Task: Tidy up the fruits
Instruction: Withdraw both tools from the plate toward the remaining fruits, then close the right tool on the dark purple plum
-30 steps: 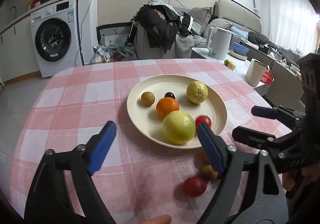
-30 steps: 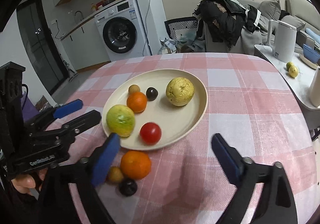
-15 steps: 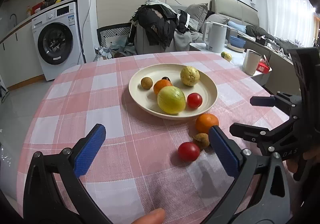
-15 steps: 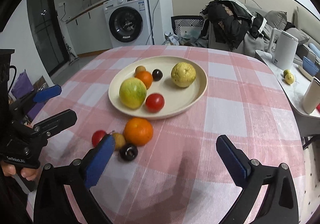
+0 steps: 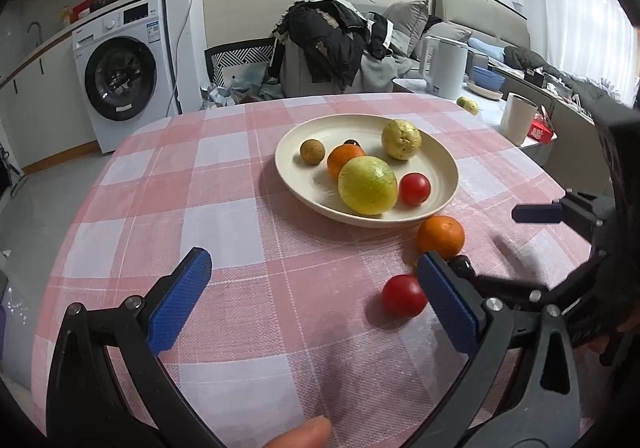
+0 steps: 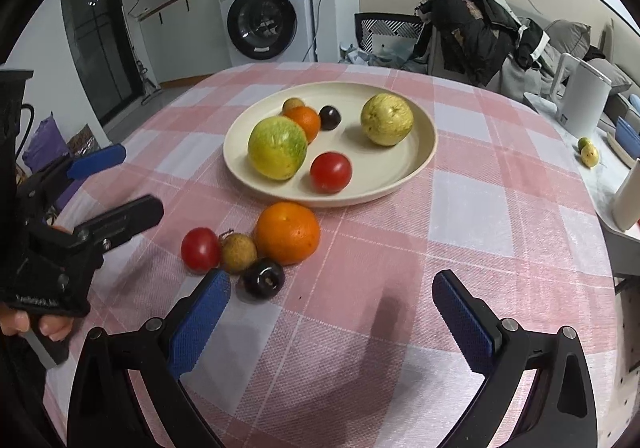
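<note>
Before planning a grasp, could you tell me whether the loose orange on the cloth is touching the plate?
Apart. The right wrist view shows a strip of pink cloth between the loose orange and the plate rim.

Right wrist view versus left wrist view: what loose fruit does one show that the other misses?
Only the right wrist view shows the small brown fruit on the cloth and the whole dark plum. Only the left wrist view shows the right claw, open. Both show the plate, the loose orange and the loose tomato; in the left view, the left claw covers most of the plum.
</note>
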A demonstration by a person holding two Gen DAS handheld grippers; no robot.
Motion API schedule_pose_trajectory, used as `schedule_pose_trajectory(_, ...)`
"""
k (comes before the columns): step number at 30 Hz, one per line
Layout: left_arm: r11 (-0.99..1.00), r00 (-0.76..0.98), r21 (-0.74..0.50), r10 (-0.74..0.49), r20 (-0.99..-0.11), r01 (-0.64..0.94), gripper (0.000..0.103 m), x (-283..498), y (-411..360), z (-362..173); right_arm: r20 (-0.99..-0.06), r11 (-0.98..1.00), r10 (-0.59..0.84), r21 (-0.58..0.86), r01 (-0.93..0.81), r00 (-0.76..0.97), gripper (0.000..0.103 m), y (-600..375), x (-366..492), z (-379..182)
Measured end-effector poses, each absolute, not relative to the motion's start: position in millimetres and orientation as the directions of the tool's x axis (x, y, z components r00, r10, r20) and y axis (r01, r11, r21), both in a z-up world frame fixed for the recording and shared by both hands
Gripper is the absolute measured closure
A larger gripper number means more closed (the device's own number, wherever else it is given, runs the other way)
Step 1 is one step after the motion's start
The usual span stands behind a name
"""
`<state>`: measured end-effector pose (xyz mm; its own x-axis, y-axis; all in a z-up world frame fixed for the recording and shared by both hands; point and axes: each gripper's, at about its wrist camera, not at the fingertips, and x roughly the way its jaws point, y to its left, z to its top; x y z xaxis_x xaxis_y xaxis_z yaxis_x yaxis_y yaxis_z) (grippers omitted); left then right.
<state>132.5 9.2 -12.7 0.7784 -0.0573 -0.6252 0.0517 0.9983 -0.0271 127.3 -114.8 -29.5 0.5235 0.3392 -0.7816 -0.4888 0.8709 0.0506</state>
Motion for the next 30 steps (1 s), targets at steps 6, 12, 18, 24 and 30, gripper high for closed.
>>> schedule_pose_trajectory(6, 0.998, 0.763, -0.053, -0.069, -0.643, 0.045, 0.001, 138.3, 16.0, -20.5, -0.807, 0.862, 0.291, -0.011, -0.507, 0.513, 0.000, -104.1, 124.9, -40.4)
schedule_pose_trajectory(12, 0.998, 0.758, -0.056, -0.069, -0.649, 0.043, 0.001, 140.3, 17.5, -22.5, -0.811, 0.848, 0.300, -0.014, -0.529, 0.502, 0.012, -98.9, 122.7, -43.8)
schedule_pose_trajectory(18, 0.997, 0.758, -0.058, -0.071, -0.648, 0.044, 0.001, 140.5, 18.3, -23.0, -0.814, 0.829, 0.331, 0.009, -0.559, 0.478, 0.030, -93.3, 119.4, -45.1)
schedule_pose_trajectory(24, 0.998, 0.758, -0.053, -0.068, -0.648, 0.045, 0.001, 141.3, 17.8, -23.5, -0.808, 0.807, 0.352, 0.007, -0.590, 0.473, 0.043, -85.9, 113.2, -43.2)
schedule_pose_trajectory(30, 0.998, 0.758, -0.054, -0.068, -0.649, 0.044, 0.001, 141.5, 17.8, -23.9, -0.806, 0.798, 0.362, 0.007, -0.603, 0.469, 0.053, -82.8, 110.0, -42.4)
